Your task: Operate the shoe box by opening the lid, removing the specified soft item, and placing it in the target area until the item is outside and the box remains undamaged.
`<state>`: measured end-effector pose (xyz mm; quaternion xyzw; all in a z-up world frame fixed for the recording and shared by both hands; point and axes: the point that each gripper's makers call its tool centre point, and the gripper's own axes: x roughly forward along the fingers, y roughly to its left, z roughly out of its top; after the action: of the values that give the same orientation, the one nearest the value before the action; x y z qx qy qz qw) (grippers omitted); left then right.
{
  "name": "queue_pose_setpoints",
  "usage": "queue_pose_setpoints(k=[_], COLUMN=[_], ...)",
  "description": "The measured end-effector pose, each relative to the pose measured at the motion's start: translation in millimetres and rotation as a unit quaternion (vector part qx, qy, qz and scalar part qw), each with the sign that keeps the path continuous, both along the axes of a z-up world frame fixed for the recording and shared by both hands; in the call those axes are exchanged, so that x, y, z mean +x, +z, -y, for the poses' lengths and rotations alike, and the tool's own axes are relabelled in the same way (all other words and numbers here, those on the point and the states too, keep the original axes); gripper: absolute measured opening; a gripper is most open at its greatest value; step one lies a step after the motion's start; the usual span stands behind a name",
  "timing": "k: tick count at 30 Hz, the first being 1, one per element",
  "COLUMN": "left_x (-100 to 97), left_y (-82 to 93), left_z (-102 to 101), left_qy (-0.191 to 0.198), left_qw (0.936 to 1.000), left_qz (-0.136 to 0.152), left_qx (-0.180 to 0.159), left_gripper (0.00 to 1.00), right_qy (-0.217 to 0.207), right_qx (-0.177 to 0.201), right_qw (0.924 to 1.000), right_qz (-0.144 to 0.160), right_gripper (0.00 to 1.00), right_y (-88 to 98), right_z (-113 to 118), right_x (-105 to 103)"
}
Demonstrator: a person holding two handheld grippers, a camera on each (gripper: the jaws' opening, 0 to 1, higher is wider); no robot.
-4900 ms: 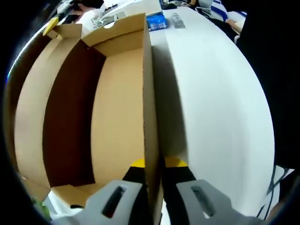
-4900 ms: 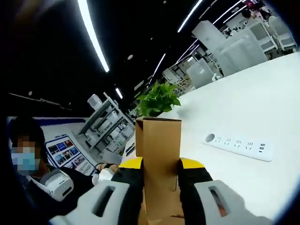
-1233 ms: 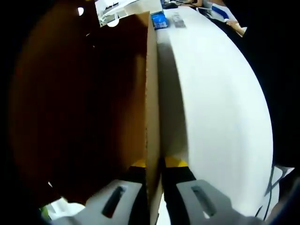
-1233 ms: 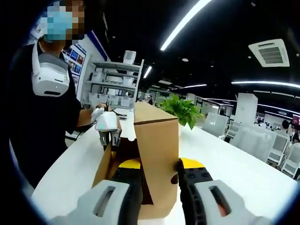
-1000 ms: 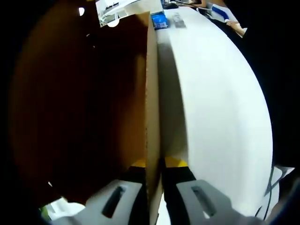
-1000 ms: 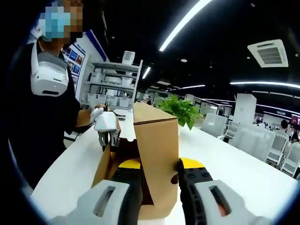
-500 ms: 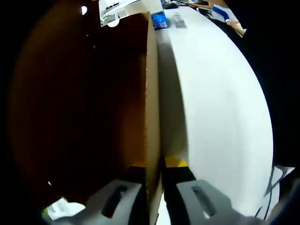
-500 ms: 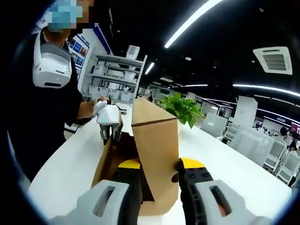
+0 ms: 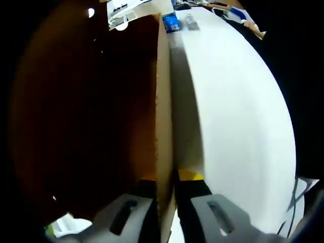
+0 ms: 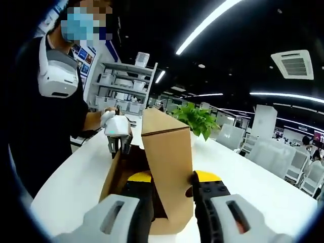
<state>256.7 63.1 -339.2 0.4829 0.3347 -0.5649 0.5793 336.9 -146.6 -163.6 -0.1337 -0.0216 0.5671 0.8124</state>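
A: What does the right gripper view add?

B: The right gripper (image 10: pixel 168 185) clamped on the raised cardboard lid (image 10: pixel 169 167) of the shoe box (image 10: pixel 115 174); the left gripper (image 10: pixel 117 136) at the far wall; a potted plant (image 10: pixel 196 119) behind.

A: And the other?

B: The left gripper (image 9: pixel 166 185) pinching the thin box wall (image 9: pixel 163 116), dark interior beside a smooth white table (image 9: pixel 238 121).
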Motion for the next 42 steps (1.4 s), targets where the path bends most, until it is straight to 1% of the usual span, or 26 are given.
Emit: queue_pose_setpoints(k=[1, 2, 3, 8, 9, 11, 12, 13, 17, 19, 22, 25, 26, 33, 38, 40, 42], left_x=[1.4, 0.7, 1.6, 1.5, 0.8, -5.6, -10.9, -13.8, -23.7, -31.7, -39.4, -44.6, -45.1, -56.7, -61.5, -58.2, -53.9], left_y=[0.3, 0.3, 1.2, 2.9, 3.4, 5.3, 9.7, 13.3, 29.0, 40.3, 49.8, 60.0, 61.0, 89.5, 109.1, 118.6, 131.4], left_z=[2.8, 1.8, 3.7, 5.4, 6.3, 7.6, 9.4, 12.0, 15.4, 17.3, 17.7, 17.1, 17.1, 17.2, 17.3, 16.9, 17.7], left_qy=[-0.002, -0.008, -0.006, -0.016, -0.017, -0.014, -0.020, -0.030, -0.034, -0.036, -0.039, -0.046, -0.046, -0.059, -0.064, -0.061, -0.056], left_qw=[0.9999, 0.9999, 0.9998, 0.9992, 0.9991, 0.9991, 0.9988, 0.9981, 0.9969, 0.9956, 0.9946, 0.9934, 0.9933, 0.9890, 0.9854, 0.9834, 0.9798], left_qz=[0.005, 0.005, 0.010, 0.023, 0.023, 0.015, 0.014, 0.016, 0.015, 0.018, 0.025, 0.038, 0.039, 0.073, 0.091, 0.111, 0.131], left_qx=[-0.013, -0.009, -0.019, -0.028, -0.032, -0.036, -0.042, -0.051, -0.070, -0.085, -0.093, -0.098, -0.099, -0.114, -0.128, -0.130, -0.140], left_gripper=[0.08, 0.08, 0.10, 0.15, 0.18, 0.25, 0.29, 0.30, 0.34, 0.37, 0.40, 0.40, 0.40, 0.40, 0.41, 0.45, 0.48], right_qy=[0.000, 0.001, 0.001, 0.001, 0.001, 0.001, 0.002, 0.003, 0.005, 0.004, 0.006, 0.007, 0.007, 0.007, 0.006, 0.006, 0.005], right_qx=[0.001, -0.001, -0.002, 0.003, 0.002, 0.003, 0.002, 0.002, 0.002, 0.005, 0.004, 0.003, 0.003, -0.002, -0.001, -0.002, -0.004], right_qw=[1.0000, 1.0000, 1.0000, 1.0000, 1.0000, 1.0000, 1.0000, 1.0000, 1.0000, 1.0000, 1.0000, 1.0000, 1.0000, 1.0000, 1.0000, 0.9999, 0.9999], right_qz=[-0.001, 0.000, 0.001, -0.003, -0.003, -0.005, -0.004, -0.004, -0.002, -0.003, 0.000, 0.000, 0.000, 0.006, 0.008, 0.009, 0.010], right_gripper=[0.29, 0.29, 0.29, 0.29, 0.29, 0.29, 0.29, 0.29, 0.29, 0.29, 0.29, 0.29, 0.29, 0.29, 0.29, 0.29, 0.29], right_y=[0.0, -0.7, -0.7, -0.6, -0.6, -0.5, -0.7, -1.0, -1.3, -1.6, -2.2, -2.3, -2.3, -3.2, -3.3, -3.3, -3.6], right_z=[-0.4, -1.4, -1.4, -1.1, -1.0, -0.9, -0.5, -0.2, -1.6, -1.7, -1.8, -2.1, -2.1, -1.8, -1.9, -2.2, -2.3], right_x=[0.0, -0.4, -0.4, 0.1, 0.3, 0.3, 0.2, -0.1, -2.1, -2.6, -4.0, -4.9, -4.9, -5.7, -6.4, -6.9, -7.7])
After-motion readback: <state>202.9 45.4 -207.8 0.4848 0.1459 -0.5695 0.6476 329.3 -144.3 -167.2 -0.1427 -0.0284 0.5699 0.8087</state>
